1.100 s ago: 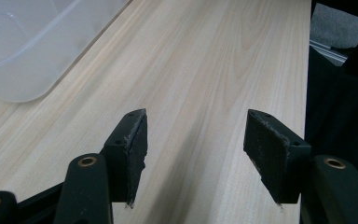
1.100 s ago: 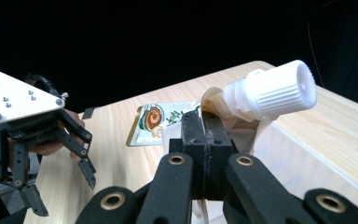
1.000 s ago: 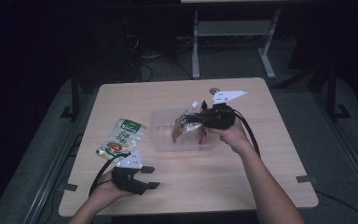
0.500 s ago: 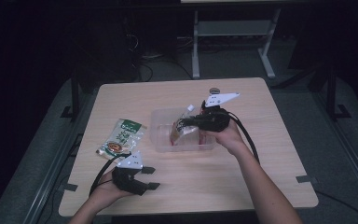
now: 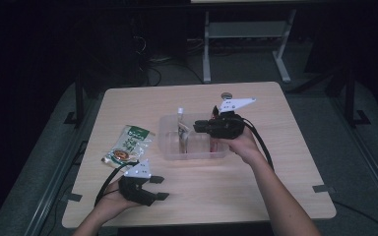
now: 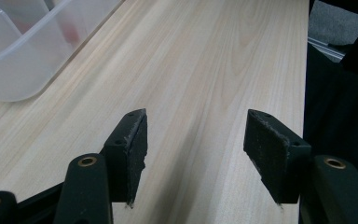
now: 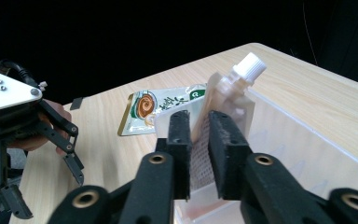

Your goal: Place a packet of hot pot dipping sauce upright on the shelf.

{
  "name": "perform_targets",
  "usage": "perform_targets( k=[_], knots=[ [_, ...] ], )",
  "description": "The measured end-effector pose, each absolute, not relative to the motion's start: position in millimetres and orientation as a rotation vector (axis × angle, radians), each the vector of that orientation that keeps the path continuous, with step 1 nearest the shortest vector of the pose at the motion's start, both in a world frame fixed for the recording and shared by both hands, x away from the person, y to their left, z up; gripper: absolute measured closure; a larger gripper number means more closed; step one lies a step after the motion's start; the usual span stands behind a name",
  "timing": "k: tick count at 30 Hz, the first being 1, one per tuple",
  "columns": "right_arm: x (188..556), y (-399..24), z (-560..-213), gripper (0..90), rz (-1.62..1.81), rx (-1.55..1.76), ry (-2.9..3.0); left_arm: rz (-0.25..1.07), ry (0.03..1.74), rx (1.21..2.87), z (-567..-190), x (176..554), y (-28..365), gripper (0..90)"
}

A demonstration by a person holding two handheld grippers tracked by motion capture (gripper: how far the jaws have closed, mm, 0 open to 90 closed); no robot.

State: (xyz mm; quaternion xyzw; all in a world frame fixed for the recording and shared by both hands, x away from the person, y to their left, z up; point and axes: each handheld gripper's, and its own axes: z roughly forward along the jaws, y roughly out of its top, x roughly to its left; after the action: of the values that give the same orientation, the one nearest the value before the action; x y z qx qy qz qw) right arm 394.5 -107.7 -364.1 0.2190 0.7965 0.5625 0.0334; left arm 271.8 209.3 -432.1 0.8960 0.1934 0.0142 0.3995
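The right gripper (image 7: 196,135) has its two black jaws squeezed on a spout pouch (image 7: 223,100). The pouch is thin and pale, with a white cap on top. It stands up tall between the jaws, with the cap pointing up. Its bottom end goes down into the clear box (image 7: 303,140).

In the high view the right gripper (image 5: 203,127) is over the middle of the clear box (image 5: 167,137), and the pouch (image 5: 181,129) hangs from it with its low end inside the box. A moment ago the pouch leaned over and sat more to the right in the box. Now it is more upright and more to the left. So I think the hand is either lifting the pouch out or setting it down in there. I cannot tell which from here.

The box is see-through plastic. Something reddish shows through its wall by the right hand, but it is too blurry to name. I cannot make out anything else in it.

The left gripper (image 6: 193,140) has its jaws wide apart with nothing between them. It rests low over the bare wood of the table (image 6: 223,60). In the high view it sits at the near left edge (image 5: 157,189) and has not moved.

A green snack bag (image 5: 128,145) lies flat on the table, just left of the box and not touching it.
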Motion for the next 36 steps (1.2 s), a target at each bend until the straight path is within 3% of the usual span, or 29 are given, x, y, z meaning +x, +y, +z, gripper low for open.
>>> perform_targets(
  k=[11,36],
  knots=[
    [374,-115,-361,60.2,1.644,0.652,2.513,0.039,0.493,2.278,-432,274,211,38.9],
    [318,-140,-389,43.7,1.497,0.669,2.558,0.056,0.513,2.287,-432,276,217,38.8]
  ],
)
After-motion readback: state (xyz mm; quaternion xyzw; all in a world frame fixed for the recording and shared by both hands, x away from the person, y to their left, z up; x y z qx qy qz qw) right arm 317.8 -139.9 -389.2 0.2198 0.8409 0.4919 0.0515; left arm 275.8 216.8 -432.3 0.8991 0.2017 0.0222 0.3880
